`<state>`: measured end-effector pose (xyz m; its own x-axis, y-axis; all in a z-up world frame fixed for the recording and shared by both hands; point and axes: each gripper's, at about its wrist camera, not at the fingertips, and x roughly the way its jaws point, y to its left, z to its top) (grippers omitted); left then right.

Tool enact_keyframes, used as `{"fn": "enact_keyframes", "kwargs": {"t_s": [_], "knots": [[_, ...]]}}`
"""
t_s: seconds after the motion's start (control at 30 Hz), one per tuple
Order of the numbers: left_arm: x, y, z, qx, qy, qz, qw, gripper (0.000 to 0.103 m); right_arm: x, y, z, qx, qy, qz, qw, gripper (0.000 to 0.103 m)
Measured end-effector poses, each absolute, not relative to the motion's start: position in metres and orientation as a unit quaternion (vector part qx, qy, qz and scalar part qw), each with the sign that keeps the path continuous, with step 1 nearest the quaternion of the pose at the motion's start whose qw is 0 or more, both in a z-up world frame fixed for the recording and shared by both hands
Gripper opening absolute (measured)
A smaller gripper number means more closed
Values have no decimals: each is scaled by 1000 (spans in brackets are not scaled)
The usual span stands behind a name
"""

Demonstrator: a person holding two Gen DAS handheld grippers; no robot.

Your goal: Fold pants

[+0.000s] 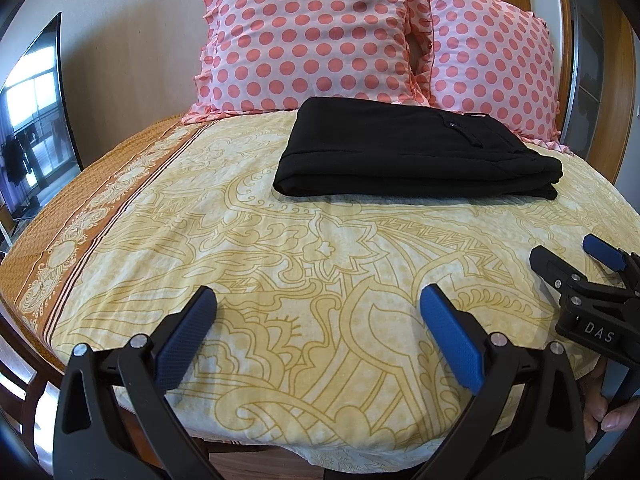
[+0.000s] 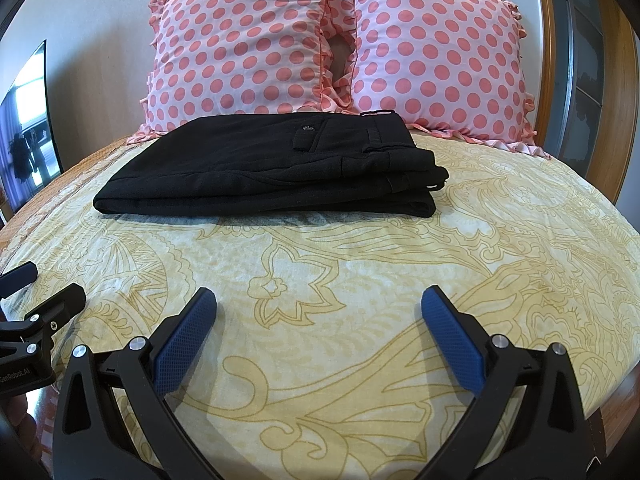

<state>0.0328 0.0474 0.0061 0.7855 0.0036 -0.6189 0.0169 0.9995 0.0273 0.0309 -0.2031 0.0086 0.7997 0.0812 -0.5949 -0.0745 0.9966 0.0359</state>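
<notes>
Pants (image 2: 272, 168) are black, folded into a flat stack of several layers, lying on the bedspread (image 2: 360, 280) at the far end of the bed, just in front of two pink polka-dot pillows (image 2: 240, 52); the waistband and a buttoned pocket flap face up toward the right end of the stack. We see nothing touching the pants. Our left gripper (image 1: 318, 300) hangs over the near part of the bedspread, fingers spread wide, blue pads (image 1: 452, 344) bare, holding nothing. Our right gripper (image 2: 319, 300) is the same: spread wide, empty, well short of the pants. Each gripper shows at the edge of the other's view, side by side over the near edge of the bed. A wall TV (image 1: 36, 120) sits off to the left, and a wooden door frame (image 1: 624, 80) to the right.
</notes>
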Motion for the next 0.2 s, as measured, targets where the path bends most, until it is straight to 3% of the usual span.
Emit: {"fn": "enact_keyframes", "kwargs": {"t_s": [0.2], "knots": [[33,47,7,16,327,-4,945,101,31,-203,8,5,314,41,949,102]]}}
